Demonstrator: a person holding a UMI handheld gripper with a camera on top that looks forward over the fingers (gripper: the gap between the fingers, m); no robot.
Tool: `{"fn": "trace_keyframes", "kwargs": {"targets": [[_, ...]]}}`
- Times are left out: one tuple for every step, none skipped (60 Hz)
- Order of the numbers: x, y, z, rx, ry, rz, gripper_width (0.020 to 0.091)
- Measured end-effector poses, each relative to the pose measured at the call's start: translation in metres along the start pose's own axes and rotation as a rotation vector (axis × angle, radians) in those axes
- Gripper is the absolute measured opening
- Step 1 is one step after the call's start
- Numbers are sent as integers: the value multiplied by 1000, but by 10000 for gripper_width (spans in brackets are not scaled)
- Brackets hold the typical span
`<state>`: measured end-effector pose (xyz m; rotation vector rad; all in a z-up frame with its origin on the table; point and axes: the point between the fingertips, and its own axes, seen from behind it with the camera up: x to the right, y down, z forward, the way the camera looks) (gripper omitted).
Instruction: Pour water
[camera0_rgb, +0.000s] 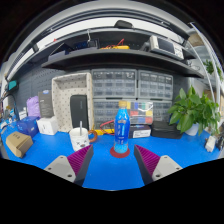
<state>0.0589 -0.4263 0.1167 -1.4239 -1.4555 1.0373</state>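
Observation:
A blue plastic bottle (122, 126) with an orange cap stands upright on a round red coaster (120, 151) on the blue table (110, 170). It is just ahead of my gripper (113, 160), on the line between the two fingers. The gripper is open, its magenta pads (79, 159) spread wide with only bare table between them. A white cup (79, 137) stands to the left of the bottle, beyond the left finger.
A green potted plant (194, 110) stands at the right. Grey drawer cabinets (133, 88) and a shelf above line the back. A white box (47, 125), a purple item (33, 106) and a cardboard box (18, 144) sit at the left.

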Motion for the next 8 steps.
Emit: {"fn": "trace_keyframes", "kwargs": {"targets": [[0, -1, -2, 0, 0, 1, 838], [-2, -2, -3, -2, 2, 1, 835], [-2, -3, -5, -1, 3, 1, 836], [-2, -4, -6, 0, 4, 1, 836], [-3, -5, -7, 1, 5, 1, 837], [-3, -6, -9, 2, 5, 1, 838], [-3, -7, -10, 3, 6, 1, 839], [-3, -8, -11, 5, 6, 0, 841]]}}
